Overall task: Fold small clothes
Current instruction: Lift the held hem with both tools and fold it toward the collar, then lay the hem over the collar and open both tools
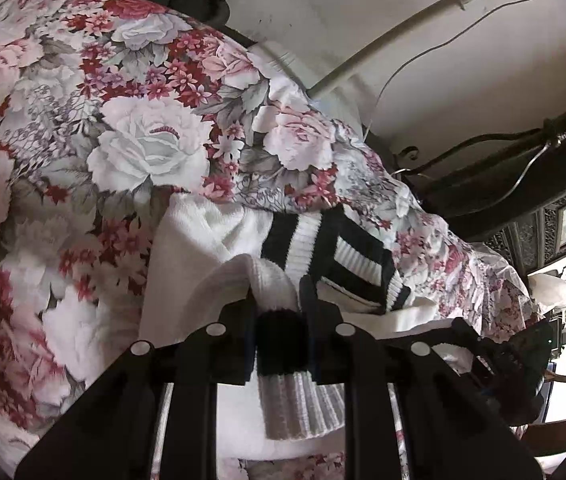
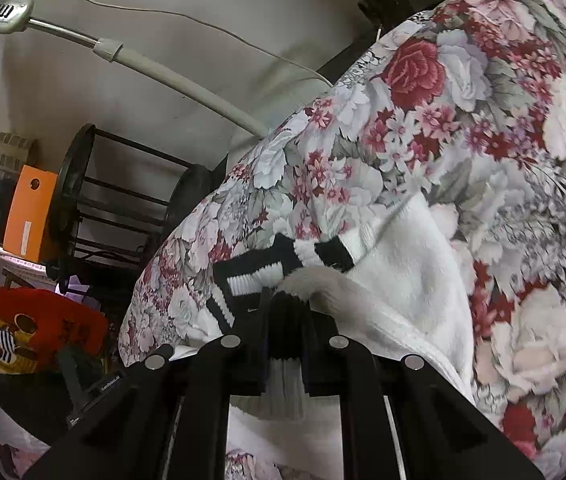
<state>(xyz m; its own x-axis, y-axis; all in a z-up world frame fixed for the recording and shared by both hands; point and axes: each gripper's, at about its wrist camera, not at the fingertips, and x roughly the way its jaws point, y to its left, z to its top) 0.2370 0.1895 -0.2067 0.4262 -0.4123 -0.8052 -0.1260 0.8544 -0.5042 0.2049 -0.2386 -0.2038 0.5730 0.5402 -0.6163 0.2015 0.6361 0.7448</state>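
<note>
The left gripper [image 1: 277, 300] is closed narrowly on the black-and-white ribbed hem of a white fleece garment [image 1: 199, 248], low in the frame centre. The right gripper [image 2: 285, 300] pinches the same hem. The garment lies on a floral bedsheet [image 1: 83, 128], its striped cuffs [image 1: 323, 252] at the middle.

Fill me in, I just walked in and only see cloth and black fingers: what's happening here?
A person is folding a white garment with black-and-white ribbed trim on a floral sheet, using a handheld gripper in each hand. The left gripper is shut on a ribbed edge of the garment, and the right gripper is shut on another ribbed edge. Both hold the fabric lifted over the rest of the garment, so a fold looks under way, not yet laid flat.
</note>
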